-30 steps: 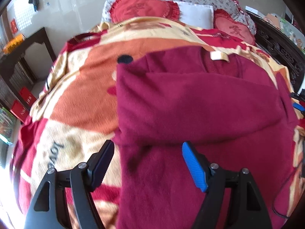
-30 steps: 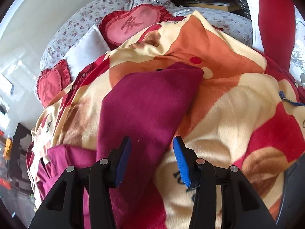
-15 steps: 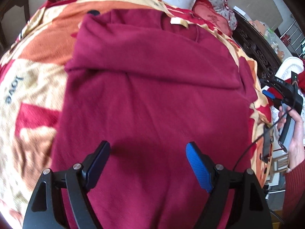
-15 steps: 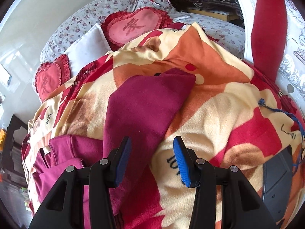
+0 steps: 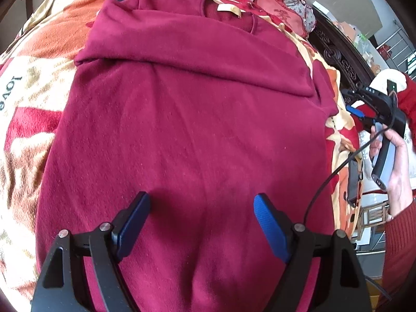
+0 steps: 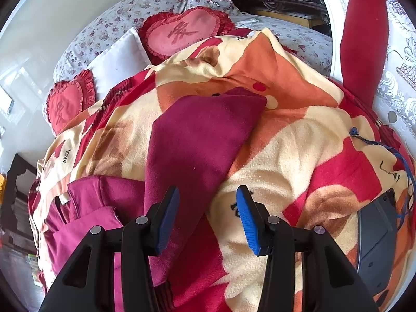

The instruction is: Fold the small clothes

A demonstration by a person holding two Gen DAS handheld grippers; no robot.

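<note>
Plainly, the maroon sweater (image 5: 187, 130) lies flat on the blanket-covered bed (image 5: 33, 83), one sleeve already folded across its chest. It looks soft, light and limp, so it will probably sag unless taken at the hem or a side seam. The left claw (image 5: 201, 230) hovers over the body, having just opened wide, holding nothing. The right claw (image 6: 208, 219) stands narrower and empty above the other sleeve (image 6: 200, 140), which stretches toward twelve o'clock, something only the right wrist view shows.
</note>
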